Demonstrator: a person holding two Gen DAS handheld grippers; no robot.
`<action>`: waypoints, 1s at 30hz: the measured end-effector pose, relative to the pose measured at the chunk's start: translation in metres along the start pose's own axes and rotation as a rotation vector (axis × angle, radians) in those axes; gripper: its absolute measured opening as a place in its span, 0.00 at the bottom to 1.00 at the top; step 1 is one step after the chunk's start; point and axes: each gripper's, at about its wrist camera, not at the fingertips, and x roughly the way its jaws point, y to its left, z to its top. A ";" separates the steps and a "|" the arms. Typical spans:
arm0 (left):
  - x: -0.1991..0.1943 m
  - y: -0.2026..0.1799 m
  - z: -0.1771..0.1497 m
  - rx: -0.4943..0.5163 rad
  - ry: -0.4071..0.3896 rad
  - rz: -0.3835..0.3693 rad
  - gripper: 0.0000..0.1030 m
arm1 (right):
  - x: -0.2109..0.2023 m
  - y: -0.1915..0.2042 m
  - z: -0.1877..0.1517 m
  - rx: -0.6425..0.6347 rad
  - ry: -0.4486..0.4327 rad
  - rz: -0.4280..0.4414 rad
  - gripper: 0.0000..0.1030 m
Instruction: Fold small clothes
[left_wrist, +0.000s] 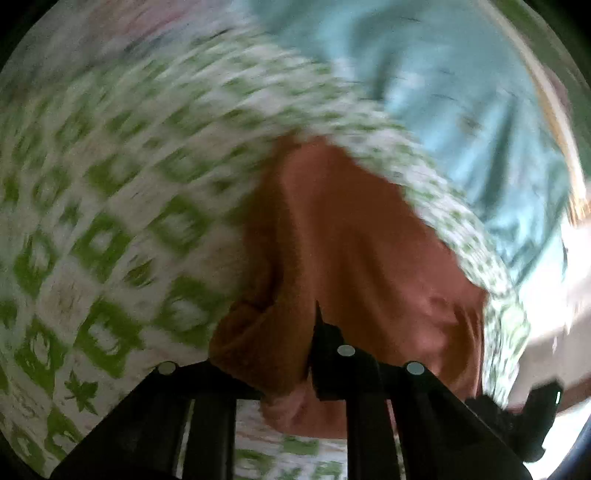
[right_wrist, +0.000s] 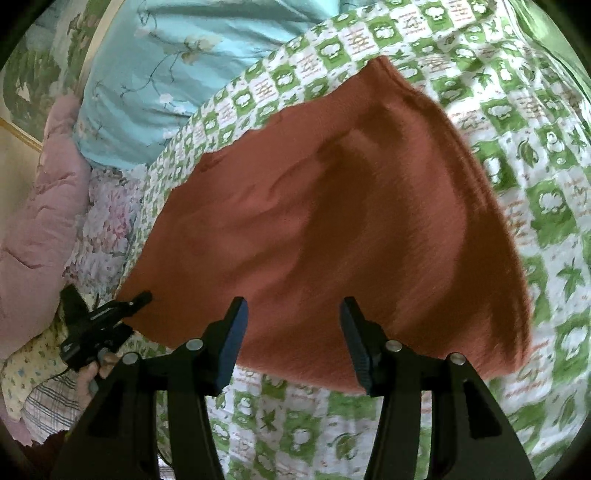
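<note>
**Left pinch on cloth corner, right free**

We see one rust-brown cloth (right_wrist: 332, 221) spread on the green-checked sheet (right_wrist: 546, 206), its far corner toward the blue pillow (right_wrist: 177, 74). The left gripper (left_wrist: 317, 332) has its jaws closed on a bunched near edge of the cloth; the left wrist view is smeared, so how much fabric is caught we cannot tell. The right gripper (right_wrist: 291, 314) stands wide open just above the near hem, holding nothing.

Judgement: the step in hand looks like carrying the held corner across for a fold. To do it well we keep the pinch firm, lift only enough to clear the sheet, and take the matching near corner with the right so both edges travel level and land aligned.

Count: cloths 1; grippers 2; sheet 1; blue pillow 1; pink quilt (right_wrist: 40, 221) 1, far left.
</note>
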 end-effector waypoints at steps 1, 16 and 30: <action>-0.003 -0.016 0.000 0.046 -0.003 -0.017 0.13 | -0.002 -0.004 0.004 0.006 -0.002 0.007 0.52; 0.066 -0.176 -0.078 0.476 0.181 -0.077 0.12 | -0.012 -0.034 0.064 0.049 -0.021 0.105 0.52; 0.055 -0.172 -0.086 0.535 0.164 -0.075 0.12 | 0.125 0.042 0.102 -0.002 0.257 0.297 0.65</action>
